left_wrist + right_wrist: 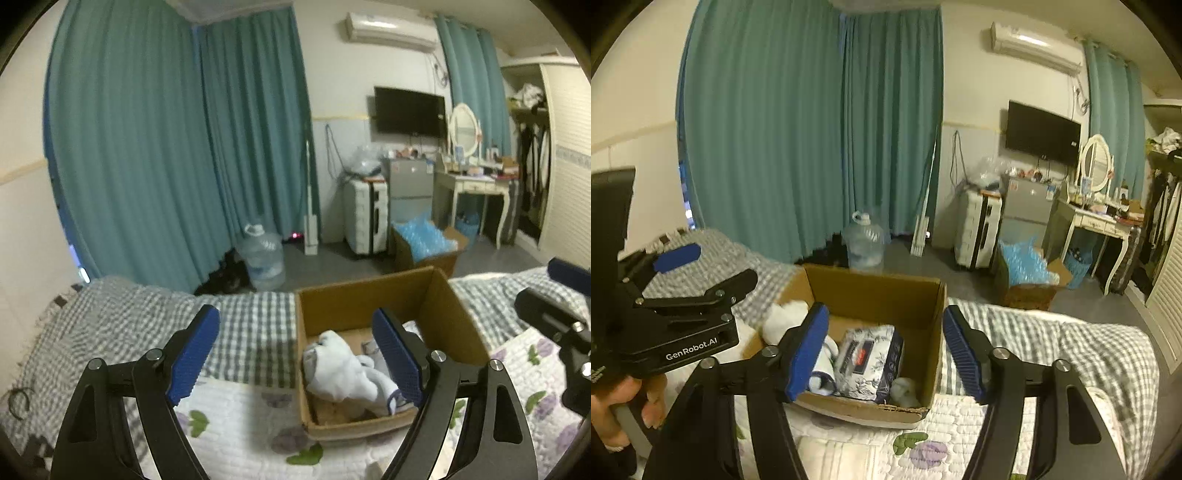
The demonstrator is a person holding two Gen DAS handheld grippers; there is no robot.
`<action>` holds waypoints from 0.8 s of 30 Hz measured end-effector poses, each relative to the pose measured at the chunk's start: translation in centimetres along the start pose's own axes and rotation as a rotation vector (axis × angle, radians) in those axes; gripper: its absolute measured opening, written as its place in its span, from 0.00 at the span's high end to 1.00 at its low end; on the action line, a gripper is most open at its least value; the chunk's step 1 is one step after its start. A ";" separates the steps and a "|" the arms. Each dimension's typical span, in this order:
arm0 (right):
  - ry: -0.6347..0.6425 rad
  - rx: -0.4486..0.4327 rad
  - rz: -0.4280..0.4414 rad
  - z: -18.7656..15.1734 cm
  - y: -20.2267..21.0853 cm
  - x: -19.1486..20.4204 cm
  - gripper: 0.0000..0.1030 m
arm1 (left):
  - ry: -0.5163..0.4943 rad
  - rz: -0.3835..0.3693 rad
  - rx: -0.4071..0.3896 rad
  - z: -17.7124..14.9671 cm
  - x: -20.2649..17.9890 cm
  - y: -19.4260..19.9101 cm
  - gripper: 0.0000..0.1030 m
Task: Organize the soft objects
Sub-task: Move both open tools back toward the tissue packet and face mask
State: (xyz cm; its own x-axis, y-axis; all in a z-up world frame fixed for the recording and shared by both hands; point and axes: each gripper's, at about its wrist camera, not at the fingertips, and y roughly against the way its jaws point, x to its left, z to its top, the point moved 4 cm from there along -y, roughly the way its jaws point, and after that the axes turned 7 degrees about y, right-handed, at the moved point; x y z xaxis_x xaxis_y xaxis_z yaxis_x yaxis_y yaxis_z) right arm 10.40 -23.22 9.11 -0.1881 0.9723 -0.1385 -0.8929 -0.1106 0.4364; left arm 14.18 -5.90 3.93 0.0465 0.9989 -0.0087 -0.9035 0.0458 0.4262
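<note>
Blue-padded left gripper — jaws wide, nothing between the pads — and right gripper, likewise spread and empty, both poised above the near rim of the cardboard box on the quilted bed. Inside: white plush toy toward the left wall, folded floral bundle with its long axis running away from the right-wrist camera — just below and ahead of the right gripper, the nearer one.

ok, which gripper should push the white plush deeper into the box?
Left, probably. The white plush lies at the left of the box, just ahead of the open left gripper; the open right gripper lines up on the floral pack instead.
</note>
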 end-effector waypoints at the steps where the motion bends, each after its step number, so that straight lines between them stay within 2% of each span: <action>1: -0.002 -0.016 -0.004 0.4 1.1 0.3 0.28 | 0.001 0.002 -0.014 0.4 0.3 1.2 0.17; 7: -0.037 -0.081 0.003 2.0 7.2 0.6 0.14 | 0.011 0.011 -0.070 2.1 1.7 5.9 0.16; 8: -0.043 -0.085 0.003 2.1 8.0 0.6 0.10 | 0.017 0.004 -0.076 2.2 1.9 6.7 0.14; 11: -0.052 -0.099 0.000 2.1 10.5 0.8 0.07 | 0.028 -0.006 -0.102 1.9 2.0 9.3 0.05; 14: -0.052 -0.098 -0.007 1.9 12.7 1.0 0.01 | 0.030 -0.017 -0.121 1.3 1.9 11.6 0.04; 24: -0.021 -0.131 -0.032 -0.2 19.3 2.0 0.00 | 0.027 -0.053 -0.128 -1.4 1.1 15.9 0.04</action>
State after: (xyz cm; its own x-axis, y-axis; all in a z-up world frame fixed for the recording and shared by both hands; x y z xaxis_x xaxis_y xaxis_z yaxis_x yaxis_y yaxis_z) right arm -7.34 -23.46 17.07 -0.1516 0.9797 -0.1310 -0.9442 -0.1043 0.3124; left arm -0.77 -4.09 9.44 0.0862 0.9949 -0.0532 -0.9472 0.0984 0.3052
